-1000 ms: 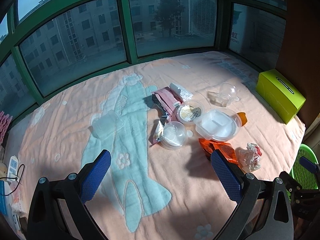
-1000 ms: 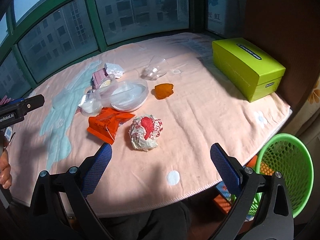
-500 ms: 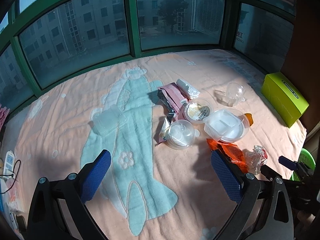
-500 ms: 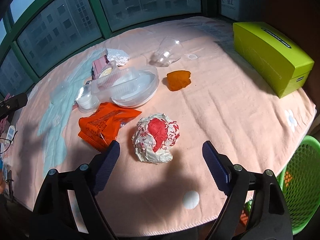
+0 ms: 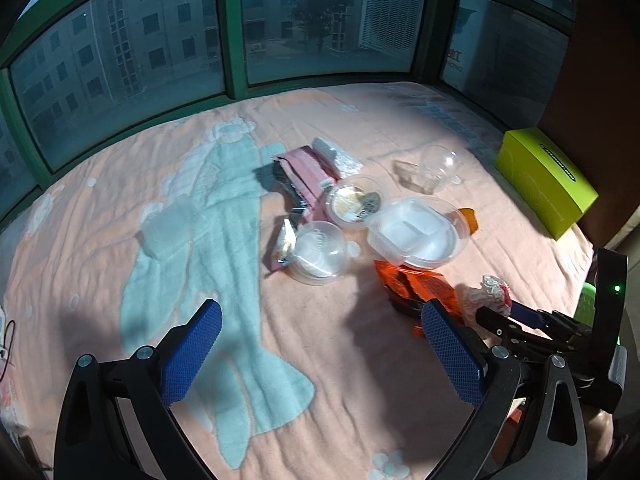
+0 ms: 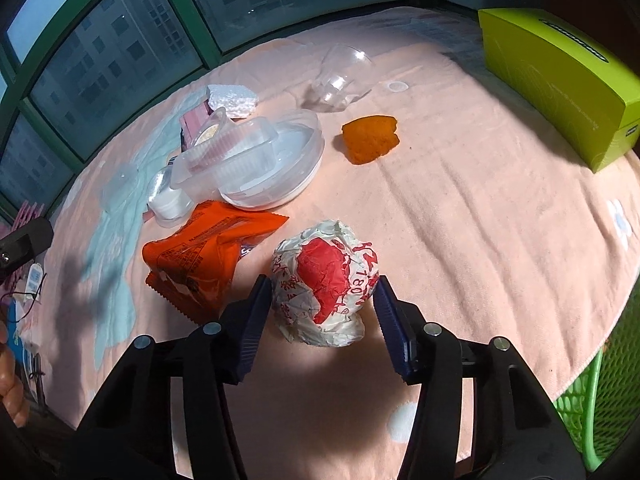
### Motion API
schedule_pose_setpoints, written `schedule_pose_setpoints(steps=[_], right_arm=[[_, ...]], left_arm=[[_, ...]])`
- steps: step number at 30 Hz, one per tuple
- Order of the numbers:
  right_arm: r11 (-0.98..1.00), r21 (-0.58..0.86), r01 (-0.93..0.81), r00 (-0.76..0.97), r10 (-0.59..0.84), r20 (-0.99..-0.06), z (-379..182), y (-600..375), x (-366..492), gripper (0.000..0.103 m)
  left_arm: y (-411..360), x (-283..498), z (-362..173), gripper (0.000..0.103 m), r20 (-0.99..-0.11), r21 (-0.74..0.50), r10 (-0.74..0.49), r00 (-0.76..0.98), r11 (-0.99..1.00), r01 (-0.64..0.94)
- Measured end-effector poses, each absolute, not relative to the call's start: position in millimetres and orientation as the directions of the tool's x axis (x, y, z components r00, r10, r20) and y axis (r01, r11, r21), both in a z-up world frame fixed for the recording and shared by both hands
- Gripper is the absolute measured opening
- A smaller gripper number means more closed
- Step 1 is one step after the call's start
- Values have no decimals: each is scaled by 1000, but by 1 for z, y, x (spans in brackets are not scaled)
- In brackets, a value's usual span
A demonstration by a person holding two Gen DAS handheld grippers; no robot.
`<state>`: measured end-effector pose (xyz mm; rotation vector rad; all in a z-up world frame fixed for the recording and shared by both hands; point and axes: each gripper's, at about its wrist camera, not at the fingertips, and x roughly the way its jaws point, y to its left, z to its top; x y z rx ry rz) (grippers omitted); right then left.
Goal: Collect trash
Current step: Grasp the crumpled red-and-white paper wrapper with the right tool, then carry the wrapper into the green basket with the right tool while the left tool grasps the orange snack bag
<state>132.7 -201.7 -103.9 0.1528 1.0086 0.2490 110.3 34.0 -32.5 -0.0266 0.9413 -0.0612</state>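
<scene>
The left tongs [image 5: 320,354] are hanging spread wide with nothing between them, above the peach cloth covering the worktop [image 5: 360,380].

To their right the orange snack bag [image 6: 204,256] is lying flat and crinkled; it looks light and slick, so a pinch on a folded edge would probably suit it better than a squeeze across its face.

Just beside it the crumpled paper ball [image 6: 326,282], white with red print, is sitting near the front edge of the worktop. The right tongs [image 6: 320,320] are closing around it, one pad at each side of its middle, touching or nearly so. It is likely very light and soft, giving under pressure, so a grip across its widest part should hold without slipping.

At the far right the green basket [image 6: 600,412] is waiting below the edge.
</scene>
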Motion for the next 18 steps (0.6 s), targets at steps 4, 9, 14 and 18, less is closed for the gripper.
schedule_pose_setpoints(steps=[4,9,14,18], right_arm=[[959,254,-125,526,281,-803,-99,-207,123,49],[964,240,-112,562,261,-785,-85,-218,108,49],[968,239,-77,600,236,-764,-70,-238,90,49],[971,233,-45,623,210,-754,-62,-255,76,49]], left_arm=[[18,110,-38,97,-814,-71,-104,571,994,81],[-2,112,-43,97,-814,-102,-163,557,985,140],[-24,122,-54,96,-825,-126,-205,527,975,181],[-38,132,-66,95,-837,-118,-199,510,975,186]])
